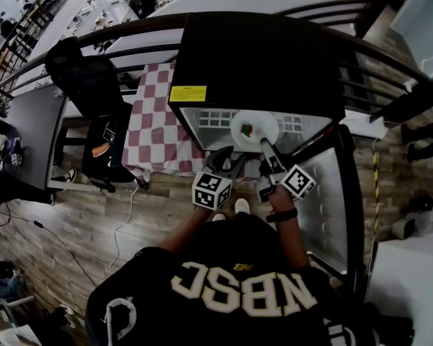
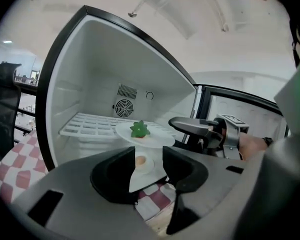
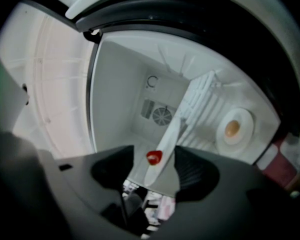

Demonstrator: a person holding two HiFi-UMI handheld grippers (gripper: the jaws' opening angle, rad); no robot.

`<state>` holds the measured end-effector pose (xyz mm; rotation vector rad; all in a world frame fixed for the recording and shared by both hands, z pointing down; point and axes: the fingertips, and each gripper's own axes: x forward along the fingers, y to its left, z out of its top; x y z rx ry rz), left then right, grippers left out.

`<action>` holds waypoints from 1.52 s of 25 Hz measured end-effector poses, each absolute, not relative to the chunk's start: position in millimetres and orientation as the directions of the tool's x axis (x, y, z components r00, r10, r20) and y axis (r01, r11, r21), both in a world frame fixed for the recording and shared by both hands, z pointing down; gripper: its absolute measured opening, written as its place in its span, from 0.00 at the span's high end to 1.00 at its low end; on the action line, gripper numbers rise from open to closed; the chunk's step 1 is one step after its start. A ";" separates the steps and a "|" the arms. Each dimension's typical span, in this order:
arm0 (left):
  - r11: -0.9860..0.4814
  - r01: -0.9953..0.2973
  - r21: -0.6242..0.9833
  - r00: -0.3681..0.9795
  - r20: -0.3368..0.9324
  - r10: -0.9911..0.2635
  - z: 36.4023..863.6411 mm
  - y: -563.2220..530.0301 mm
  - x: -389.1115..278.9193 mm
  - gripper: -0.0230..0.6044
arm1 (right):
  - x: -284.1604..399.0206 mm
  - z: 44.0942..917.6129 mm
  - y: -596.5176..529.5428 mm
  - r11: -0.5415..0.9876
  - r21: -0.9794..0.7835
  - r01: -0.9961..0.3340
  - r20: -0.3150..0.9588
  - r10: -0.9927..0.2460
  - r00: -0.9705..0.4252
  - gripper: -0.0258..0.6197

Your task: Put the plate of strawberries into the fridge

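Right tongs (image 3: 155, 151) pinch the round white plate (image 3: 171, 131) — I must slide it forward level; left tongs (image 2: 149, 150) gape empty.

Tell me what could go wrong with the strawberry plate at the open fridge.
The right gripper pinches the plate by one rim only, so it may tip and the strawberry could roll off. The plate's edge might also knock the wire shelf while being set down.

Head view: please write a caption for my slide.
Right gripper holds the plate with a strawberry at the open fridge.
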<state>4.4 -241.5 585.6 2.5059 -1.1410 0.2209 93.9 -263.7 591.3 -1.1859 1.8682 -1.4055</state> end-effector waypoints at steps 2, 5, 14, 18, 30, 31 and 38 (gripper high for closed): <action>-0.603 -0.758 0.248 0.652 0.307 -0.693 592.0 -243.1 7.5 0.68 | 92.8 591.5 -262.5 0.081 -0.937 -0.341 0.104 -0.864 -0.493 0.58; -0.601 -0.766 0.229 0.642 0.306 -0.702 593.5 -247.7 12.8 0.68 | 88.7 589.6 -262.1 0.105 -0.938 -0.329 0.084 -0.855 -0.513 0.58; -0.579 -0.784 0.223 0.621 0.296 -0.726 589.7 -260.7 21.1 0.68 | 97.2 593.3 -254.8 0.059 -0.948 -0.314 0.102 -0.875 -0.473 0.58; -0.570 -0.785 0.244 0.620 0.284 -0.732 585.4 -263.7 22.7 0.68 | 96.9 591.1 -253.4 0.076 -0.941 -0.331 0.092 -0.881 -0.465 0.58; -0.550 -0.799 0.245 0.601 0.285 -0.747 586.6 -272.8 24.1 0.68 | 72.9 579.9 -275.7 0.313 -0.843 -0.437 0.030 -0.784 -0.620 0.57; -0.547 -0.801 0.243 0.598 0.286 -0.749 586.3 -274.6 23.7 0.68 | 71.4 579.2 -275.2 0.319 -0.843 -0.433 0.026 -0.780 -0.626 0.57; -0.549 -0.801 0.237 0.597 0.277 -0.753 582.0 -284.6 27.0 0.68 | 81.7 579.4 -264.1 0.312 -0.862 -0.399 -0.002 -0.790 -0.613 0.57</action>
